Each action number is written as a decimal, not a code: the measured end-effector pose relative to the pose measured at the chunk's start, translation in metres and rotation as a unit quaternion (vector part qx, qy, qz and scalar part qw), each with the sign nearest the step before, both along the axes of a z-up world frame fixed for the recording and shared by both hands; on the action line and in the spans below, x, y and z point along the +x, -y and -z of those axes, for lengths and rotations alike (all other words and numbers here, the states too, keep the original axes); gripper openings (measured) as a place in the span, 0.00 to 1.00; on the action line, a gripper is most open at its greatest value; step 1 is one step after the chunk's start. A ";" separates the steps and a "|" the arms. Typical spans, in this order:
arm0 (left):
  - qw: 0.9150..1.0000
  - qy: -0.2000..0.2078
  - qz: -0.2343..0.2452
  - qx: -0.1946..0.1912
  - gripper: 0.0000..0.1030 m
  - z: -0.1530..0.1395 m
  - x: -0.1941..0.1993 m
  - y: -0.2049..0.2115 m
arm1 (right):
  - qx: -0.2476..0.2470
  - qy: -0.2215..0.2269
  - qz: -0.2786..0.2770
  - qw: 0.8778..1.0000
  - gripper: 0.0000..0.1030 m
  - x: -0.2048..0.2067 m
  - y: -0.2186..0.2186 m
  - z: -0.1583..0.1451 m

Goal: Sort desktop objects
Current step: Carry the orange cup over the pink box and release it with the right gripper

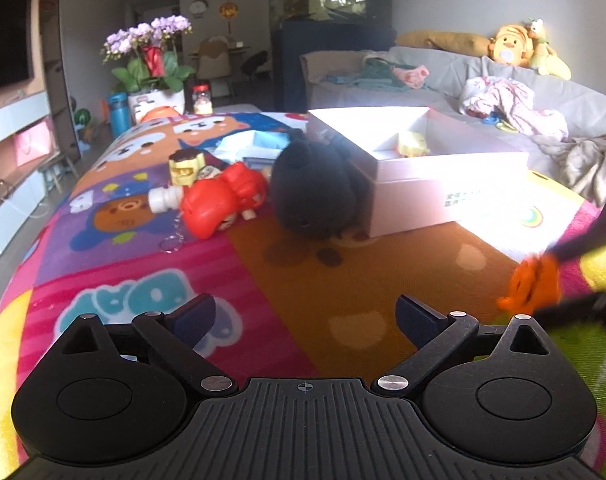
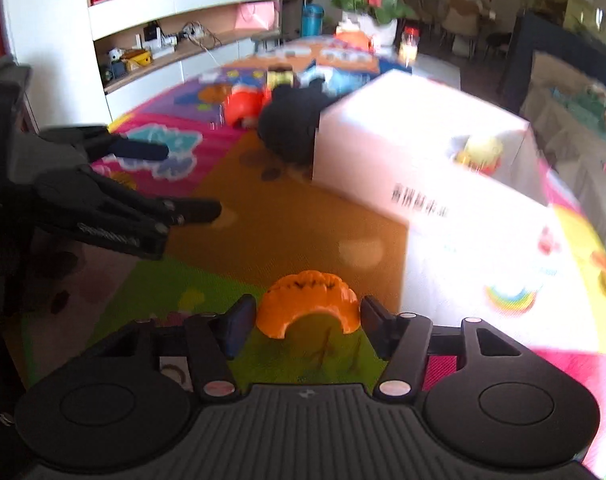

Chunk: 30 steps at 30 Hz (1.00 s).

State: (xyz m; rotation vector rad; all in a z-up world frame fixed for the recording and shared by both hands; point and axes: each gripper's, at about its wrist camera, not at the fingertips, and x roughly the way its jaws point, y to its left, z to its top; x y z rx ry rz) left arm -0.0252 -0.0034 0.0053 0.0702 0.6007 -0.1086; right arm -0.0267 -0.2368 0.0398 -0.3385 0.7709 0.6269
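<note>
My right gripper (image 2: 307, 322) is shut on an orange arched toy (image 2: 307, 302) and holds it above the colourful mat; the toy also shows blurred in the left wrist view (image 1: 533, 284). My left gripper (image 1: 305, 314) is open and empty, low over the mat, and shows in the right wrist view (image 2: 183, 184). A white divided box (image 1: 431, 176) stands ahead with a yellow toy (image 1: 413, 145) inside. A black plush (image 1: 311, 188), a red toy (image 1: 223, 200) and a yellow-headed figure (image 1: 185, 166) lie left of the box.
A keychain ring (image 1: 171, 240) lies by the red toy. A flower pot (image 1: 155, 96), a blue bottle (image 1: 118, 114) and a jar (image 1: 202, 100) stand at the mat's far end. A sofa (image 1: 503, 92) with clothes and plush toys is at the right.
</note>
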 end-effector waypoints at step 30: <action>0.998 -0.020 -0.025 -0.054 1.00 0.007 0.007 -0.022 | -0.011 -0.060 0.049 0.997 0.46 0.049 -0.010 0.020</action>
